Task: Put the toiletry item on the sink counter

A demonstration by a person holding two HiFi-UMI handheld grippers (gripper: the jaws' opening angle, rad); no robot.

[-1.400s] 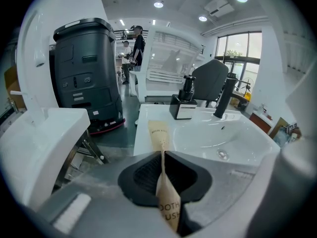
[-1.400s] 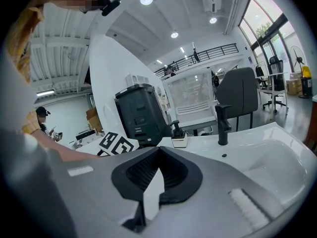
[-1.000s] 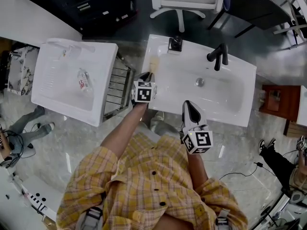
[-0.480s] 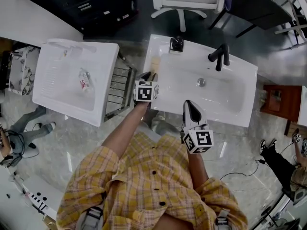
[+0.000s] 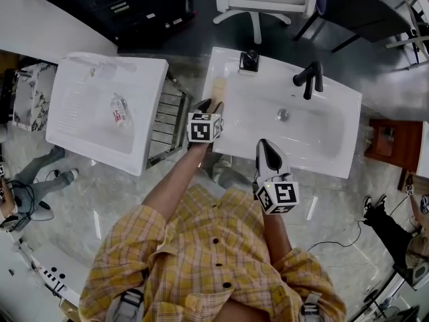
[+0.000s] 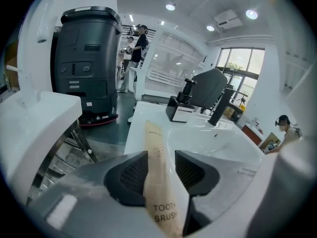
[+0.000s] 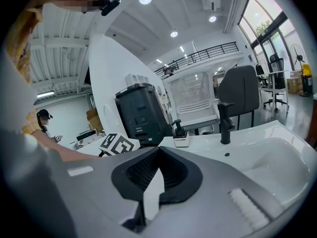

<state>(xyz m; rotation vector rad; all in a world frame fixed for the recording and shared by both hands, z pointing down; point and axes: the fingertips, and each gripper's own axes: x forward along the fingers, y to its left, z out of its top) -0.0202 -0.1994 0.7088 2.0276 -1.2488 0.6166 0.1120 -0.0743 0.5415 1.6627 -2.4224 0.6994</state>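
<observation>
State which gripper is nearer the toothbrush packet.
Left. The left gripper straddles the toothbrush packet, jaws opening around it; the right gripper hangs apart, at the front edge of the sink.

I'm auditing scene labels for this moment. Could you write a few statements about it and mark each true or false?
1. The beige paper toothbrush packet lies down in the basin by the drain. False: it lies along the left rim of the white sink counter, between the jaws of the left gripper, which are opening.
2. A black tap stands at the counter's far rim. True.
3. The right gripper holds a bottle. False: its jaws are shut on nothing.
4. A clear item with red print lies in the separate white basin to the left. True.
</observation>
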